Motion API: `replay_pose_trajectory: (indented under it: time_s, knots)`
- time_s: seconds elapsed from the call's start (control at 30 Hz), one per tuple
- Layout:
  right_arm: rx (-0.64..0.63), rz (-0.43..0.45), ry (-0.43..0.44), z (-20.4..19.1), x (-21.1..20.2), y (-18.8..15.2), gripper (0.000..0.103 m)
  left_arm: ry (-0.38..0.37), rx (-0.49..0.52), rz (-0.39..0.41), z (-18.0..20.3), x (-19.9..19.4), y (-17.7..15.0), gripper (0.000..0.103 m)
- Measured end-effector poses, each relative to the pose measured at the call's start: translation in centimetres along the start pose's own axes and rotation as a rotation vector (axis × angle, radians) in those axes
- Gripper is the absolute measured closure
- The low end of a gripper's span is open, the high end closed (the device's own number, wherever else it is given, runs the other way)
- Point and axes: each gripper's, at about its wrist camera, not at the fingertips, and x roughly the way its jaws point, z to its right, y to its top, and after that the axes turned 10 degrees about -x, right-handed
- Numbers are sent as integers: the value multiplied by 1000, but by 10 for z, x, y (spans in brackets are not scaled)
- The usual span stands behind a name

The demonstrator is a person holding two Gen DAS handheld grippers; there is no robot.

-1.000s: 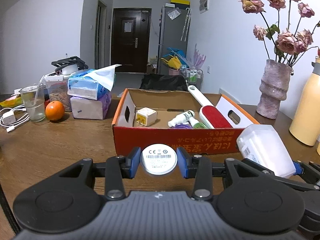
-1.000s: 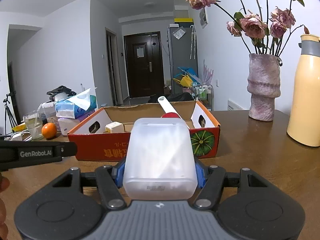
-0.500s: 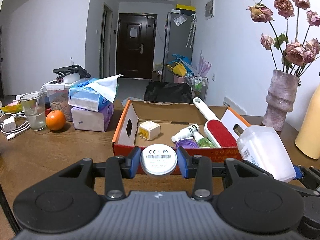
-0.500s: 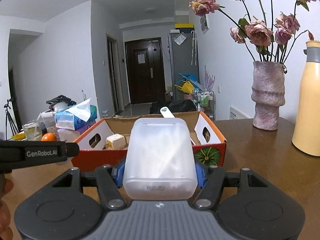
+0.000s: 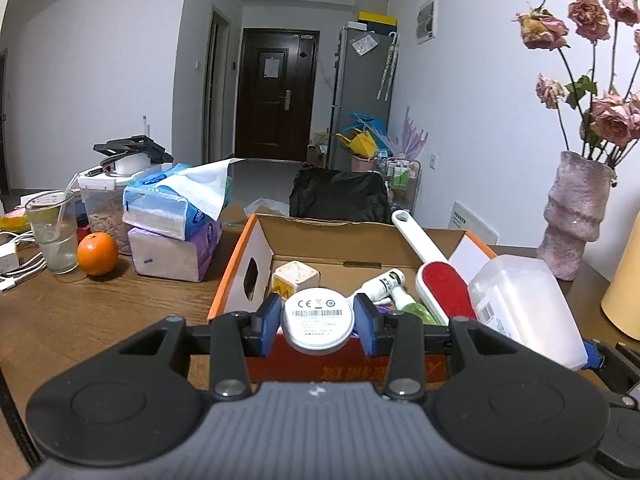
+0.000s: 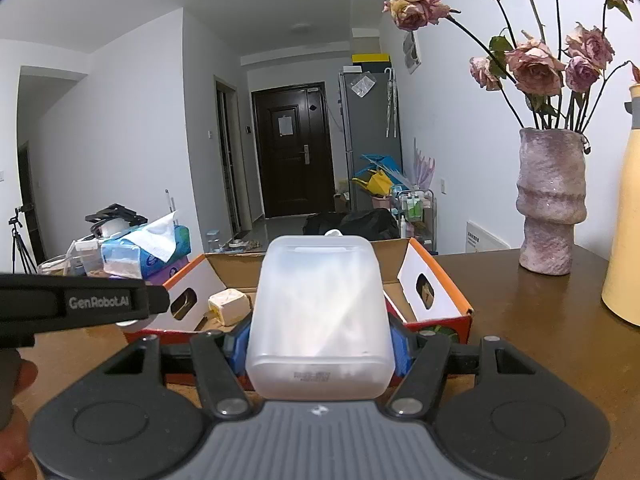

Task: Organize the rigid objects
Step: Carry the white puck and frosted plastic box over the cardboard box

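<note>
My left gripper (image 5: pixel 318 320) is shut on a small round white device (image 5: pixel 318 322) with a barcode label, held just over the near wall of the orange cardboard box (image 5: pixel 256 240). My right gripper (image 6: pixel 318 340) is shut on a frosted white plastic container (image 6: pixel 320 320), also at the box's near edge; the same container (image 5: pixel 524 308) shows at the right of the left wrist view. Inside the box lie a cream cube (image 5: pixel 295 278), a white spray bottle (image 5: pixel 382 284), a green bottle (image 5: pixel 412 304) and a red lint brush (image 5: pixel 436 280).
On the brown table (image 5: pixel 100 312), left of the box, stand stacked tissue packs (image 5: pixel 176 224), an orange (image 5: pixel 97 254), a glass with a straw (image 5: pixel 54 232) and white cables (image 5: pixel 16 260). A pink vase of dried roses (image 6: pixel 550 204) and a yellow flask (image 6: pixel 624 240) stand at the right.
Both grippers have moved forward toward the box with their loads, so the box looks nearer and more of its inside shows. Neither grip has altered.
</note>
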Motion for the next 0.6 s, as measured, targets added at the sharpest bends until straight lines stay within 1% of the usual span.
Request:
replay_pose_trajectory:
  time_s: [0.4,0.6]
  knots:
    - [5,2,4,2,30,7,40,13,-4,8,4,26,11,62]
    - [5,3,1,2,38,11,40,13,-2,13,7,37,16,62]
